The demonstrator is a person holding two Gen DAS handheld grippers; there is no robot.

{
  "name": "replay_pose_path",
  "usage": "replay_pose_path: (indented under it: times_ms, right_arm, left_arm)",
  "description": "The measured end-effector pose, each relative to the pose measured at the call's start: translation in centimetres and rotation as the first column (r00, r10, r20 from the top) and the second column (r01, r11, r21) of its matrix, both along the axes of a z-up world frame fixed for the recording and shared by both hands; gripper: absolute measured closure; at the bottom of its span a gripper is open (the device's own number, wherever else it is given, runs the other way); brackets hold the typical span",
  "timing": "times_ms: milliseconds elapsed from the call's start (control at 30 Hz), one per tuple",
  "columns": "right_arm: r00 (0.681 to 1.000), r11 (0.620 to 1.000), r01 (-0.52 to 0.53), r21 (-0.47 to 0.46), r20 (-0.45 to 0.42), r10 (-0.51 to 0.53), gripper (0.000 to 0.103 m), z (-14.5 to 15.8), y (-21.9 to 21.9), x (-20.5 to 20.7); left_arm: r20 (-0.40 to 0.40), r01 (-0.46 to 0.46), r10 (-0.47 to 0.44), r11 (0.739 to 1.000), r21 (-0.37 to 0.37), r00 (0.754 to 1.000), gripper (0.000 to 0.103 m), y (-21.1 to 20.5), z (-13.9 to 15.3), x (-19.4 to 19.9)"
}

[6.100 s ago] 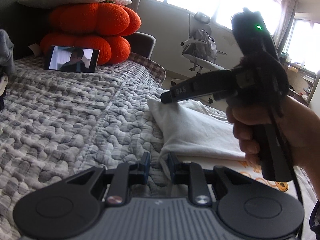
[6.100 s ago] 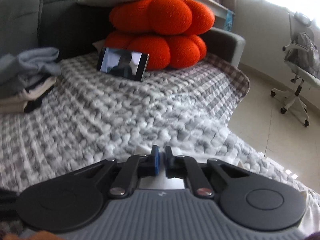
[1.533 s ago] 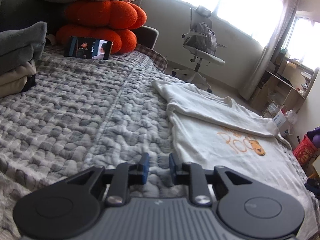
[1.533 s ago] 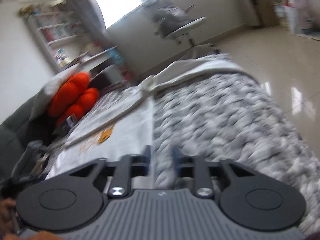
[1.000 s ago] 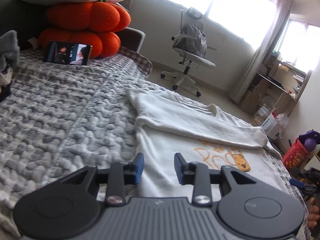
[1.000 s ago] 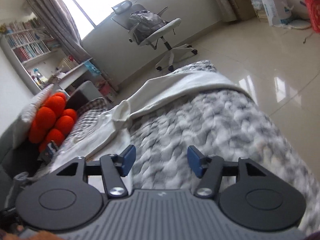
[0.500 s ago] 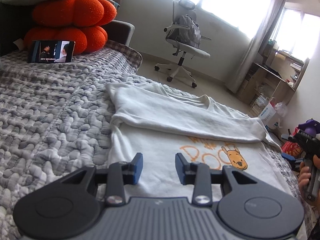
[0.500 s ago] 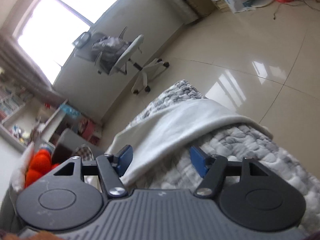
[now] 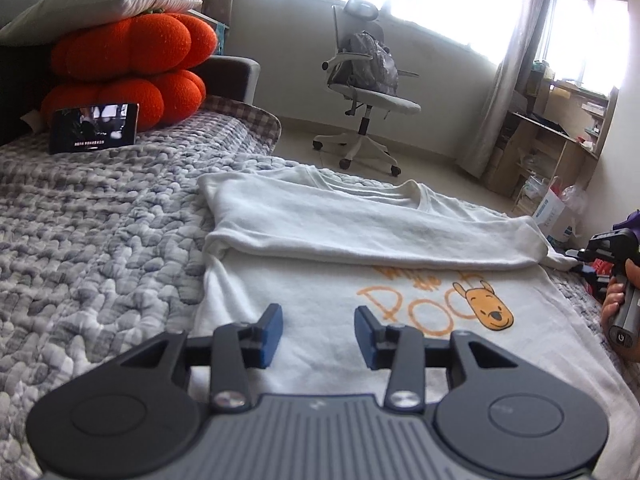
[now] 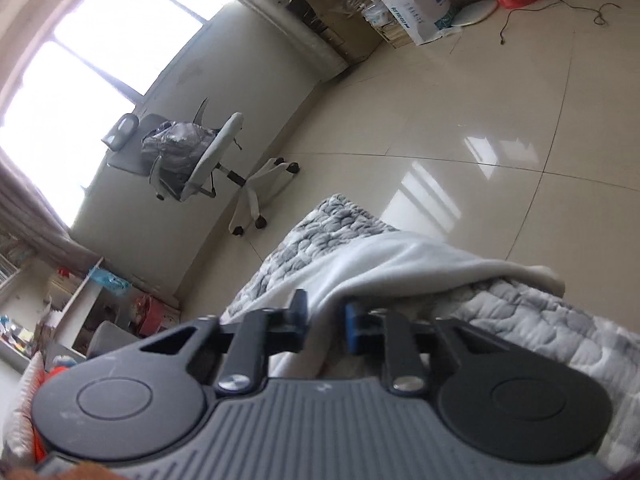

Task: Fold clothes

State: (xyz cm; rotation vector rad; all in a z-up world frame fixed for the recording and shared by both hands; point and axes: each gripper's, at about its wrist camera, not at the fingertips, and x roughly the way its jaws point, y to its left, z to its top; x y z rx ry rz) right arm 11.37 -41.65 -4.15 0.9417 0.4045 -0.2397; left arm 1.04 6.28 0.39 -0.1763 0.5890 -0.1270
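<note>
1. The white T-shirt [image 9: 360,280] lies flat on the bed [image 9: 100,220], print up. Its far long side is already turned over into a band, and one sleeve hangs off the bed corner.
2. The right claw [image 10: 326,322] has just been closing. White cloth runs between its pads at that sleeve end and looks pinched, so I read it as grasping the shirt there. Check the pinch holds before lifting; a thin hem slips out easily.
3. The left claw [image 9: 318,330] has just been opening a little. It is released, with nothing between the pads, and hovers over the near hem on the opposite end of the shirt.
4. Likely next move: bring the left claw down onto the near edge and take it beside the corner, matching the right-hand grip. Catch only shirt fabric, because the quilt underneath is lumpy and easy to snag.
5. Lift both ends together and level. Keep the cloth taut between the claws so the far band stays put.
6. Carry the near edge over the print and lay it parallel to that band, with the edges aligned.
7. Risk: pulling harder on the right drags the whole shirt toward the bed edge and the floor. Keep the pull upward, not outward.
8. The phone [image 9: 94,128] and the orange cushions [image 9: 128,68] sit well apart from the work, so they are no obstruction.
</note>
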Motion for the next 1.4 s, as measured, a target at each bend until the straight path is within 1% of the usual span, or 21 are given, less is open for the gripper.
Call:
replay_pose_path:
  times_ms: [267, 333, 367, 400, 467, 500, 533, 567, 600, 633, 700, 733, 800, 867, 900, 967, 1133, 1233, 1267, 1333, 1400]
  right_arm:
    - [0.994, 0.969, 0.018, -0.246, 0.112, 0.010, 0.091, 2.8, 2.4, -0.8]
    - [0.987, 0.926, -0.001, -0.377, 0.148, 0.062, 0.091, 4.7, 4.4, -0.7]
    - [0.977, 0.883, -0.021, -0.469, 0.177, 0.117, 0.091, 6.1, 6.0, -0.6]
    - [0.955, 0.814, -0.055, -0.578, 0.208, 0.213, 0.091, 7.3, 8.5, -1.0]
    - [0.874, 0.616, -0.100, -0.781, 0.226, 0.429, 0.091, 9.5, 14.0, -1.9]
    - [0.820, 0.481, -0.125, -0.868, 0.183, 0.543, 0.091, 10.0, 17.3, -2.3]
    - [0.762, 0.318, -0.162, -0.934, 0.087, 0.642, 0.092, 9.8, 20.8, -2.6]
    - [0.702, 0.145, -0.202, -0.969, -0.040, 0.711, 0.093, 8.8, 24.1, -3.0]
    - [0.649, -0.003, -0.234, -0.972, -0.159, 0.744, 0.096, 7.4, 26.7, -3.4]
    - [0.602, -0.125, -0.263, -0.957, -0.264, 0.754, 0.095, 5.8, 28.7, -4.0]
    - [0.534, -0.288, -0.312, -0.905, -0.418, 0.735, 0.096, 2.9, 31.0, -5.0]
    - [0.516, -0.325, -0.326, -0.888, -0.455, 0.725, 0.093, 2.0, 31.6, -5.4]
    - [0.496, -0.354, -0.352, -0.866, -0.494, 0.715, 0.087, 0.9, 32.0, -6.2]
    - [0.492, -0.349, -0.368, -0.862, -0.499, 0.714, 0.084, 0.7, 31.7, -6.7]
    - [0.491, -0.345, -0.374, -0.861, -0.500, 0.714, 0.078, 0.6, 31.6, -7.0]
    - [0.484, -0.323, -0.388, -0.863, -0.489, 0.726, 0.070, 1.1, 30.9, -7.1]
    - [0.501, -0.274, -0.418, -0.866, -0.471, 0.726, 0.070, 1.9, 29.8, -7.0]
    - [0.503, -0.199, -0.470, -0.860, -0.446, 0.740, 0.065, 2.1, 28.4, -6.4]
    - [0.505, -0.159, -0.492, -0.856, -0.430, 0.748, 0.064, 2.3, 27.7, -6.2]
    - [0.515, -0.060, -0.541, -0.839, -0.387, 0.765, 0.063, 2.7, 26.2, -5.8]
    - [0.542, 0.048, -0.581, -0.812, -0.342, 0.768, 0.063, 3.2, 24.3, -5.5]
  left_arm:
    - [0.019, 0.002, -0.002, 1.000, 0.012, 1.000, 0.061, -0.3, -0.2, -0.2]
    - [0.022, 0.001, -0.002, 1.000, 0.007, 1.000, 0.060, -0.2, -0.2, -0.2]
    - [0.023, 0.001, -0.001, 1.000, -0.002, 1.000, 0.060, -0.1, -0.2, -0.2]
    - [0.024, -0.001, 0.001, 1.000, -0.022, 1.000, 0.060, 0.2, -0.2, -0.3]
    - [0.026, -0.004, 0.006, 0.998, -0.064, 1.000, 0.060, 0.7, -0.2, -0.4]
    - [0.023, -0.011, 0.013, 0.995, -0.097, 1.000, 0.060, 1.2, -0.2, -0.4]
    - [0.018, -0.023, 0.026, 0.990, -0.137, 0.999, 0.060, 1.9, -0.2, -0.5]
    - [0.013, -0.036, 0.039, 0.984, -0.175, 0.999, 0.060, 2.5, -0.2, -0.6]
    - [0.007, -0.048, 0.050, 0.978, -0.201, 0.999, 0.060, 3.1, -0.2, -0.8]
    - [0.004, -0.057, 0.059, 0.975, -0.216, 0.998, 0.060, 3.6, -0.2, -1.0]
    - [0.006, -0.073, 0.076, 0.972, -0.222, 0.997, 0.060, 4.5, 0.1, -1.4]
    - [0.009, -0.081, 0.085, 0.973, -0.214, 0.996, 0.060, 4.8, 0.2, -1.6]
    - [0.005, -0.086, 0.089, 0.971, -0.223, 0.996, 0.060, 5.5, 0.3, -1.7]
    - [-0.001, -0.092, 0.094, 0.966, -0.241, 0.996, 0.060, 6.2, 0.3, -1.7]
    - [-0.004, -0.105, 0.107, 0.965, -0.241, 0.994, 0.057, 6.4, 0.3, -1.6]
    - [-0.011, -0.121, 0.122, 0.963, -0.239, 0.992, 0.056, 6.8, 0.3, -1.6]
    - [-0.022, -0.144, 0.144, 0.954, -0.261, 0.989, 0.056, 8.1, 0.4, -1.9]
    - [-0.034, -0.169, 0.166, 0.941, -0.294, 0.986, 0.055, 9.3, 0.5, -1.9]
    - [-0.043, -0.182, 0.178, 0.934, -0.307, 0.983, 0.054, 9.7, 0.5, -1.8]
    - [-0.065, -0.217, 0.208, 0.916, -0.338, 0.976, 0.046, 10.7, 0.4, -1.7]
    - [-0.087, -0.251, 0.235, 0.890, -0.380, 0.968, 0.044, 11.7, 0.3, -1.4]
